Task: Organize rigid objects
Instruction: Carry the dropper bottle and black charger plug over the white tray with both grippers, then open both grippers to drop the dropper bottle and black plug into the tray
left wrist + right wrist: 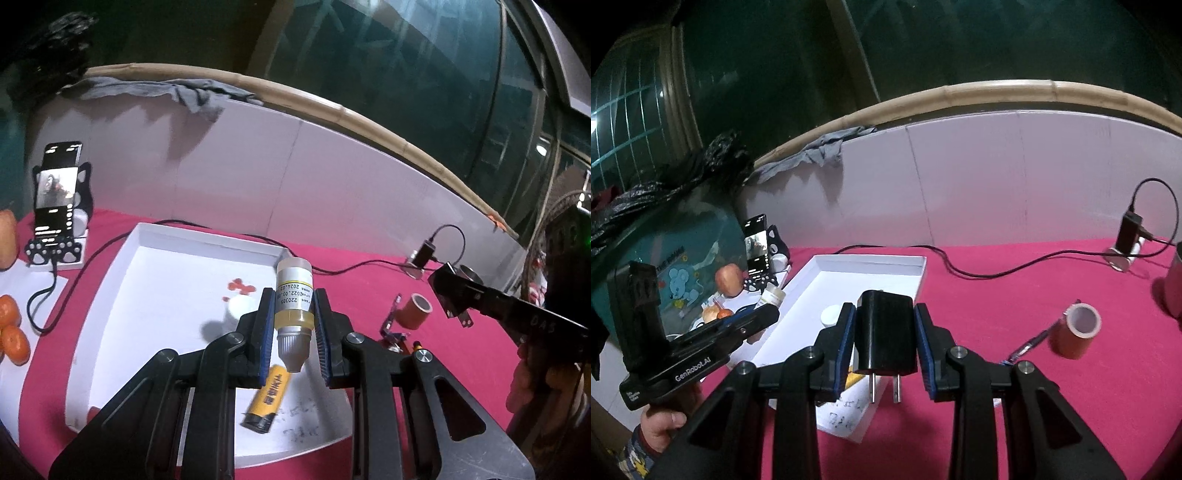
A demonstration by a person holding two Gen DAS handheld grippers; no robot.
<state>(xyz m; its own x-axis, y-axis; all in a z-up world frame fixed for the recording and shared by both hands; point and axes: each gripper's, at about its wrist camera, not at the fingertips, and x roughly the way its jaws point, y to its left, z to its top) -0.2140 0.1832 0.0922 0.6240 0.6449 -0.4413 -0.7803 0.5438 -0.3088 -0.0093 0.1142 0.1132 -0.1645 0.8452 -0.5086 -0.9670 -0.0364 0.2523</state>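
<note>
My left gripper (293, 326) is shut on a small bottle (294, 299) with a silver label and yellow liquid, held above the white tray (110, 295). A yellow lighter (267, 400) and a white cap (240, 308) lie in the tray. My right gripper (885, 341) is shut on a black plug adapter (884, 330), prongs pointing down, above the tray's right edge (919, 280). The left gripper with the bottle (772, 297) also shows at the left of the right wrist view.
An orange tape roll (1075, 330) and a pen (1030, 343) lie on the red cloth right of the tray. A phone on a stand (57, 199), oranges (13, 332), a cable (997, 271) and a charger (1128, 236) sit around.
</note>
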